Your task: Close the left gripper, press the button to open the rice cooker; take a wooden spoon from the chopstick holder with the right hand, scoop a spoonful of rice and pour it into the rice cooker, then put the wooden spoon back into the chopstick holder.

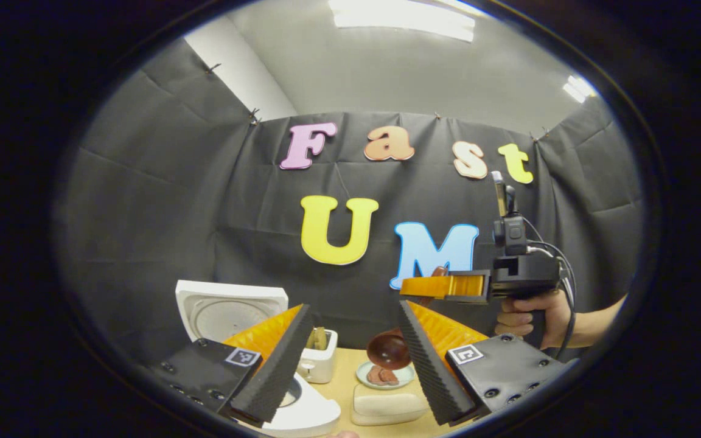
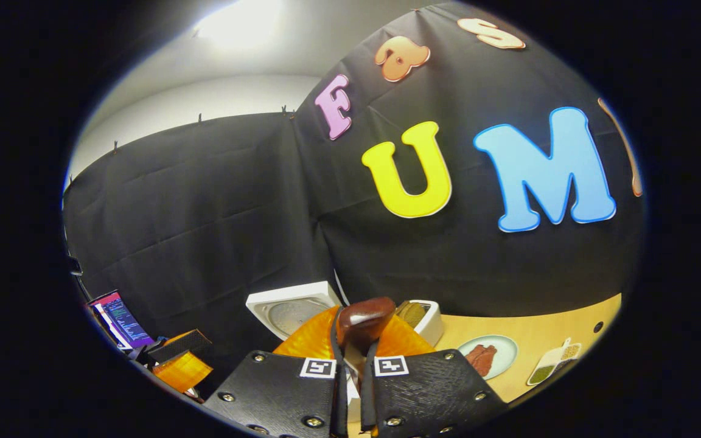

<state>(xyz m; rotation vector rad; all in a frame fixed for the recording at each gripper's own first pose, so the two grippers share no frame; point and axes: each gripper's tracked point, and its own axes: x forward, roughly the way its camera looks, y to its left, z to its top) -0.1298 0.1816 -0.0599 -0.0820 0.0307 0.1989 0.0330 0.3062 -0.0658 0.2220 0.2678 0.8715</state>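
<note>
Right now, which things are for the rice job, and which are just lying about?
For the job: rice cooker, lid open; wooden spoon held in the right gripper; chopstick holder.
Just lying about: plate with brown food; white block; laptop screen.

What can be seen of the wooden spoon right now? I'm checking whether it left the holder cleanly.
The wooden spoon is dark brown and glossy, with a rounded bowl and a slim handle. The right gripper is shut on it, its handle pinched between both fingers. In the left gripper view the spoon hangs bowl-down in the air over the table. Whether it carries rice cannot be told.
</note>
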